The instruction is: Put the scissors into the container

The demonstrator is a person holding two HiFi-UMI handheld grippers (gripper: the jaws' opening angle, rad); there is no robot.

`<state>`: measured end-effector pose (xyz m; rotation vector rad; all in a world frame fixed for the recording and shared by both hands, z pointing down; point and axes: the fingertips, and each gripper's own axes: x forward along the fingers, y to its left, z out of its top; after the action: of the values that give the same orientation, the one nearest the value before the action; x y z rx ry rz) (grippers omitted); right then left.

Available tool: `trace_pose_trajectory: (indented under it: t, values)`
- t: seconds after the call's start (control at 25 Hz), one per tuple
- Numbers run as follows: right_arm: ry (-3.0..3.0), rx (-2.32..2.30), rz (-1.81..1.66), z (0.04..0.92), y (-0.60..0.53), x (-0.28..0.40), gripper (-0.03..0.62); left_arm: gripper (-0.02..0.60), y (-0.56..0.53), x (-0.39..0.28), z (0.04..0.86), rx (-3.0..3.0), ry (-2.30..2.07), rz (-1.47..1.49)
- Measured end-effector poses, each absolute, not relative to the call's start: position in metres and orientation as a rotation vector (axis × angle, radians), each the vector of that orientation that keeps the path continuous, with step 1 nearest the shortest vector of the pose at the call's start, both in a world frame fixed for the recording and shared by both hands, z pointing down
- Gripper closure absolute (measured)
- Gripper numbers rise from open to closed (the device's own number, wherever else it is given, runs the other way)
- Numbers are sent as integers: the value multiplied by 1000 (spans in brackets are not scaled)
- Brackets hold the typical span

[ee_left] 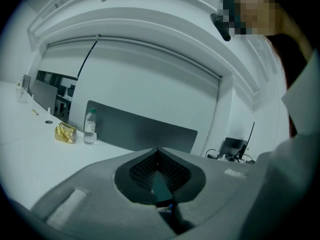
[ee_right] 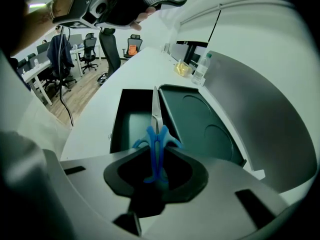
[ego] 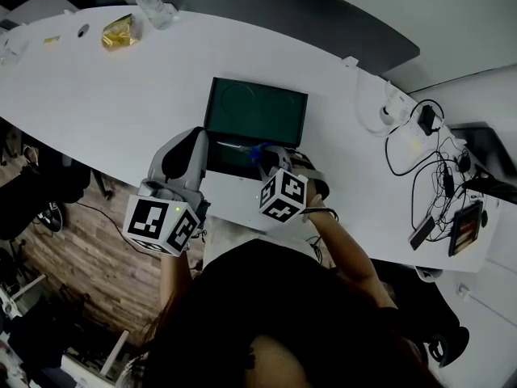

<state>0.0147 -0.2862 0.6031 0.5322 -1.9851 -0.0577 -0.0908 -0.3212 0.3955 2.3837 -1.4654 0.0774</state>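
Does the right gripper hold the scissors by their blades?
No: the right gripper is shut on the blue handles of the scissors, while the blades point forward over the open container.

Blue-handled scissors (ee_right: 156,134), blades closed, clamped by the handles in my right fingers (ee_right: 120,179), tips above the open dark-green container (ee_right: 131,121).

A: What is standing in the way of the container (ego: 234,165)?

B: From above, little; its tray is lying open; only the right gripper (ego: 271,158) with the scissors (ee_right: 155,129) is hanging over the near right corner; the opened lid (ego: 255,111) is spreading out behind the tray.

A: And the sides?

B: The left gripper (ego: 192,140) is crowding the tray's left edge; past it the table (ego: 105,95) is lying bare; the bottle (ego: 152,5) and gold packet (ego: 119,32) are sitting well apart; cables (ego: 420,160) are sprawling at the right.
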Motion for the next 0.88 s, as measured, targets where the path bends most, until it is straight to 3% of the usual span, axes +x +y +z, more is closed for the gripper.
trace_pose_trajectory:
  t: [0.88]
  values:
    - [-1840, 456, -16, 632, -289, 17, 503, 572, -333, -78, 418, 2351, -1412, 114]
